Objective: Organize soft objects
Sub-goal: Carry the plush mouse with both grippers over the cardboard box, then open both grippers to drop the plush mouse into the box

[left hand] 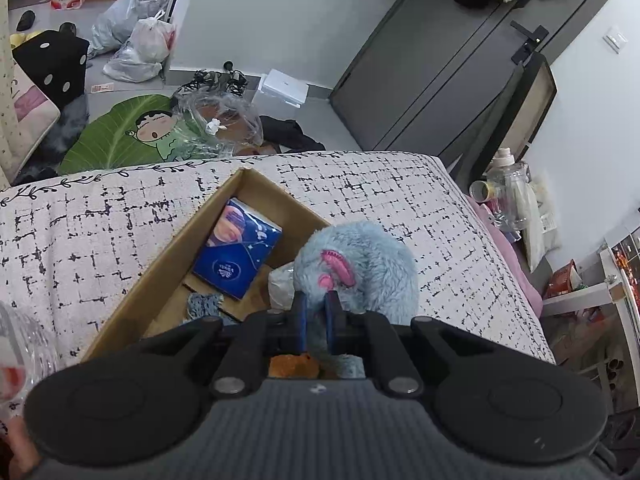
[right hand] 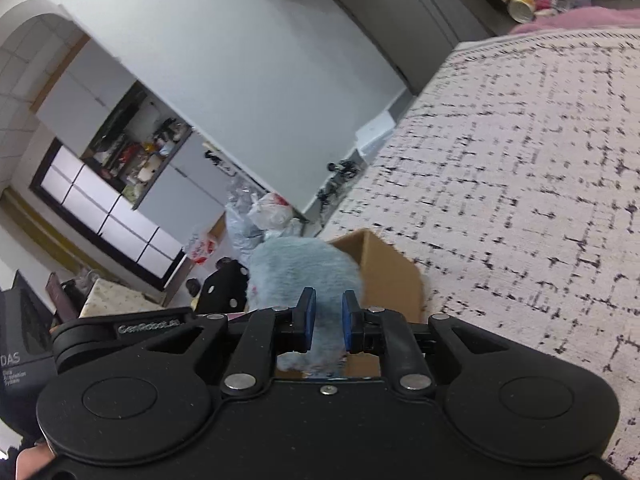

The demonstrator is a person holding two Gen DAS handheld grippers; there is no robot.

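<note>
Both our claws grip the blue plush toy (left hand: 360, 256): left gripper (left hand: 316, 300) clenched on its fur, right gripper (right hand: 328, 312) pinching too. It hangs over the cardboard box (left hand: 160, 276), at three o'clock of the tissue pack (left hand: 240, 252). Thin fur pinch could slip, dropping it on the box's rim.

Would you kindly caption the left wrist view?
Left gripper carries blue plush toy over cardboard box holding tissue pack.

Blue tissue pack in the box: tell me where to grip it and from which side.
Grip the blue tissue pack across its two long sides, coming from above. It lies flat in the cardboard box, whose walls block a sideways approach; the fluffy blue toy crowds its right, so probably clear that first.
</note>
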